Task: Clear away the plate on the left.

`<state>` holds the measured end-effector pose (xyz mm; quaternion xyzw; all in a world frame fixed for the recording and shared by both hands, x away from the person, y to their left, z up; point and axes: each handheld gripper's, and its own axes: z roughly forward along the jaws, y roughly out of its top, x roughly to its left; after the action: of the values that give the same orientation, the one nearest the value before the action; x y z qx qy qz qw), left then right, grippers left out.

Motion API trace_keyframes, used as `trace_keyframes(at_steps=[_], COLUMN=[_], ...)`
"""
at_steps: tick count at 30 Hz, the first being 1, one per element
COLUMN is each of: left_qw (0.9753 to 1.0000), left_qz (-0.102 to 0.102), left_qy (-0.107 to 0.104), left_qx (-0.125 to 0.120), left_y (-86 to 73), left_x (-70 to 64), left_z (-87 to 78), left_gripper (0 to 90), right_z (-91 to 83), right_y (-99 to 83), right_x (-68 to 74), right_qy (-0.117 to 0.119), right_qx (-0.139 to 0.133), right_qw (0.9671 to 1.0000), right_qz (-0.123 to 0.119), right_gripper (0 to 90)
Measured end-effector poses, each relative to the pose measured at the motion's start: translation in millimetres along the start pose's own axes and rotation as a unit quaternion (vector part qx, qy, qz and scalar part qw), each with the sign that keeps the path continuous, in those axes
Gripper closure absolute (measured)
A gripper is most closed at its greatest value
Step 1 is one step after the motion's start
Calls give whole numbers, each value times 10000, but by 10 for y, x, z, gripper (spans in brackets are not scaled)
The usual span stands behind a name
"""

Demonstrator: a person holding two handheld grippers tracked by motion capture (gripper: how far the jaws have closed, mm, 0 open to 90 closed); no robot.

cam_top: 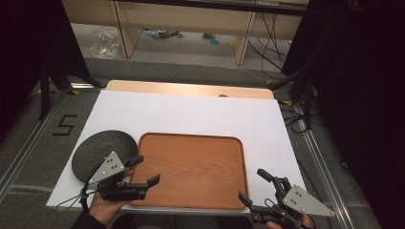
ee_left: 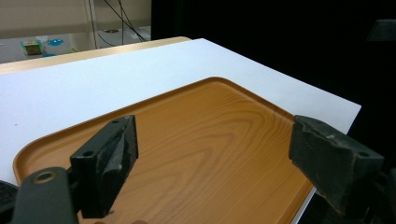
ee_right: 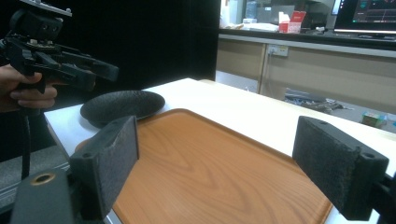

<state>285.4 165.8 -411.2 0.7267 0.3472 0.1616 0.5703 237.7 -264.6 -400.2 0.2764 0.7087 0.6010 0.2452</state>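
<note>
Left gripper (cam_top: 144, 170) at lower left, jaws wide apart, holding nothing over the tray (cam_top: 191, 143). Right gripper (cam_top: 252, 185) at lower right, equally wide, empty. One wooden tray, one black plate (cam_top: 95, 145) on the counter (cam_top: 191, 112).

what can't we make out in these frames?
- Plate: near part hidden by the left gripper in the high view.
- Right gripper: body and hand cut off by the high view's bottom edge.
- Tray: near edge cut off at the bottom of the left gripper view.
- Floor clutter: too small to identify.
</note>
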Motion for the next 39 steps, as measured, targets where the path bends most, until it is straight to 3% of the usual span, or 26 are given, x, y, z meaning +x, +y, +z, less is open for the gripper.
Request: trace_keyframes(at_steps=[4, 6, 9, 14, 16, 18, 19, 20, 24, 27, 30, 32, 33, 34, 37, 38, 39], left_qw=[10000, 10000, 10000, 10000, 9998, 9995, 9989, 9989, 9965, 9931, 9900, 9843, 9843, 9828, 9761, 9692, 9692], left_qz=[33, -82, -2, -35, -111, -56, -60, -60, -46, -128, -442, -704, -704, -840, -1234, -1538, -1538], left_qy=[-7, 26, 21, 52, 145, 283, 459, 459, 825, 1163, 1337, 1613, 1613, 1644, 1787, 1925, 1925], left_qx=[-4, -12, -5, -50, -77, -94, -114, -114, -118, -58, -119, -89, -89, -77, -33, 54, 54], left_y=[2, -2, 2, 3, 2, 3, 3, 3, 0, -12, -23, -48, -48, -64, -111, -145, -145], left_x=[8, -7, 5, 37, 63, 111, 167, 167, 312, 435, 571, 728, 728, 779, 915, 993, 993], left_z=[-5, -8, -13, -52, -96, -148, -202, -202, -312, -410, -513, -616, -616, -640, -711, -758, -758], left_gripper=[156, 156, 156, 155, 155, 155, 155, 156, 156, 156, 155, 156, 155, 155, 155, 156, 158], right_z=[0, 1, -2, -2, -1, -3, -4, -4, -2, 0, -3, 0, 0, -2, -2, -1, -1], right_y=[0, -1, 0, -2, 1, -1, 1, 1, -1, 2, 2, 3, 3, 1, 6, 3, 3], right_x=[2, 3, 6, 4, 3, 6, 6, 6, 6, 5, 9, 7, 7, 10, 9, 14, 14], right_qy=[-25, -50, 2, 2, 8, 7, 16, 16, 11, 21, 35, 33, 33, 35, 27, 53, 53], right_qx=[-14, -30, 8, 7, -2, 11, 8, 8, 9, -9, 5, -10, -10, 7, -18, -8, -8], right_qw=[10000, 10000, 10000, 10000, 10000, 10000, 10000, 10000, 10000, 10000, 10000, 10000, 10000, 10000, 10000, 10000, 10000], right_qz=[-8, -8, 7, 8, -8, 8, 13, 13, 8, 0, 19, 4, 4, 22, -4, 29, 29], right_gripper=[157, 158, 158, 158, 157, 158, 158, 158, 158, 157, 158, 158, 158, 158, 158, 158, 158])
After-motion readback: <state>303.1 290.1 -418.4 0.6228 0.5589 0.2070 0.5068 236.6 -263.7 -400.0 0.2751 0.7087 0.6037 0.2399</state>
